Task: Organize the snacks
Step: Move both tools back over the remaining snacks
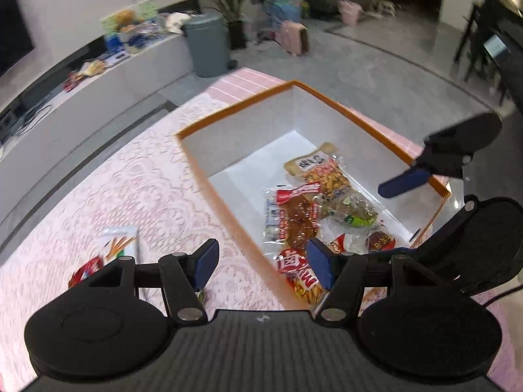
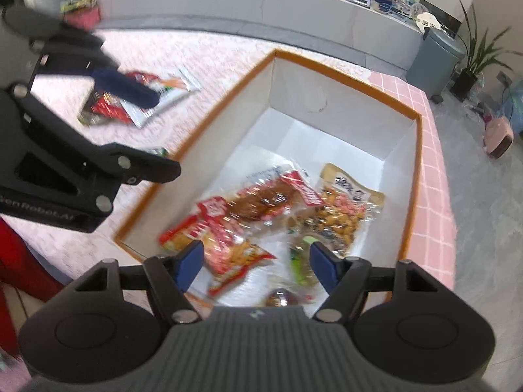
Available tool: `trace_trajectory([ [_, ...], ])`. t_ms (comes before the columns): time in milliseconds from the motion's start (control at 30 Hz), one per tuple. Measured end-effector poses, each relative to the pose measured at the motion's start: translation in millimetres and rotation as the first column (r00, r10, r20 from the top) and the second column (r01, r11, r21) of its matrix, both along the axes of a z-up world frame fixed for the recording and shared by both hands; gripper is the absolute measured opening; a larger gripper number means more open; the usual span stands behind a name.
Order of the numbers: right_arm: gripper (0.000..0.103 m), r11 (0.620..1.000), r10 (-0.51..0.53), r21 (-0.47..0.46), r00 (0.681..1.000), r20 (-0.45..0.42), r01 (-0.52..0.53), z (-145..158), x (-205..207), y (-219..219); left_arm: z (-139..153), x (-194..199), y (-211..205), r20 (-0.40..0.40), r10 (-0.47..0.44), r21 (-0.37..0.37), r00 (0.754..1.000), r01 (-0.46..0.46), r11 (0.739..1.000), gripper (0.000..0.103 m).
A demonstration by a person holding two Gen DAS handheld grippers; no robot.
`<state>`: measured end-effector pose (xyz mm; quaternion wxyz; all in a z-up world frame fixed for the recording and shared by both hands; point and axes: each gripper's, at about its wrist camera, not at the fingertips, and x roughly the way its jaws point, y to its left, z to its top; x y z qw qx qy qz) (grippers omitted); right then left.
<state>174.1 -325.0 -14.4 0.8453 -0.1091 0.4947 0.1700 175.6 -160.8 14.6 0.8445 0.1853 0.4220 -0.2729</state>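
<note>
Both claws stand wide with nothing between the pads. Left claw (image 1: 261,264) hangs above the near wall of the box (image 1: 228,111), its left pad over the pink lace cloth (image 1: 147,176) and its right pad over the packets inside. Right claw (image 2: 256,266) hangs over the near end of the box, above the heap.

Contents of the box, as seen: a clear pouch of brown braised pieces with red labels (image 1: 299,215), a tan-topped pouch of yellow nuts or beans (image 1: 327,176), a clear pouch with a green mark (image 1: 356,210), an orange and red bag (image 2: 228,245) at the near end, and one or two small dark packets by the near wall, too blurred to name. They overlap one another in a loose heap; the far half of the box floor is bare.

Outstanding items: two packets lie outside the box on the cloth, a white packet with stick pictures (image 1: 121,241) and a red packet (image 1: 86,269) touching or overlapping it. In the right wrist view the left claw sits over them.

Handling assessment: these appear to be light, sealed film bags, soft and crinkly, with glossy faces likely to slip. Contents are probably brittle, the sticks most of all, so a hard squeeze across the middle risks breakage. Recommended hold is at a flat sealed edge or a corner lifted off the cloth, pads square across the seam. Lying flat on lace, an edge may be awkward to get under, and the two packets may come up together.
</note>
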Motion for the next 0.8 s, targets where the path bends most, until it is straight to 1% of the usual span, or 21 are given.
trace_trajectory([
  [100, 0.07, 0.998, -0.038, 0.051, 0.998, 0.041, 0.036, 3, -9, 6, 5, -13, 18, 0.039, 0.057, -0.033, 0.998, -0.055, 0.998, 0.073],
  [200, 0.07, 0.994, -0.069, 0.096, 0.992, 0.109, 0.058, 8, -23, 17, 8, -24, 36, 0.069, 0.112, -0.061, 0.991, -0.108, 0.992, 0.073],
  [300, 0.07, 0.985, -0.105, 0.151, 0.983, 0.153, 0.082, 10, -35, 28, 7, -36, 53, 0.094, 0.173, -0.083, 0.98, -0.166, 0.983, 0.073],
  [400, 0.07, 0.974, -0.125, 0.212, 0.973, 0.196, 0.082, 9, -47, 43, 5, -48, 73, 0.116, 0.221, -0.111, 0.968, -0.209, 0.972, 0.072],
  [467, 0.069, 0.967, -0.139, 0.24, 0.967, 0.214, 0.086, 6, -53, 55, 3, -56, 88, 0.128, 0.267, -0.141, 0.955, -0.249, 0.958, 0.072],
  [567, 0.068, 0.956, -0.161, 0.276, 0.961, 0.227, 0.095, 0, -60, 71, -2, -65, 112, 0.112, 0.329, -0.188, 0.938, -0.305, 0.934, 0.072],
  [633, 0.066, 0.95, -0.166, 0.299, 0.957, 0.237, 0.091, -4, -65, 83, -7, -71, 125, 0.116, 0.353, -0.191, 0.928, -0.328, 0.925, 0.072],
  [733, 0.062, 0.952, -0.162, 0.294, 0.949, 0.272, 0.078, -7, -75, 100, -16, -79, 142, 0.131, 0.392, -0.177, 0.911, -0.368, 0.913, 0.072],
  [800, 0.06, 0.953, -0.161, 0.295, 0.946, 0.28, 0.075, -12, -79, 110, -22, -84, 154, 0.127, 0.417, -0.184, 0.9, -0.392, 0.901, 0.072],
])
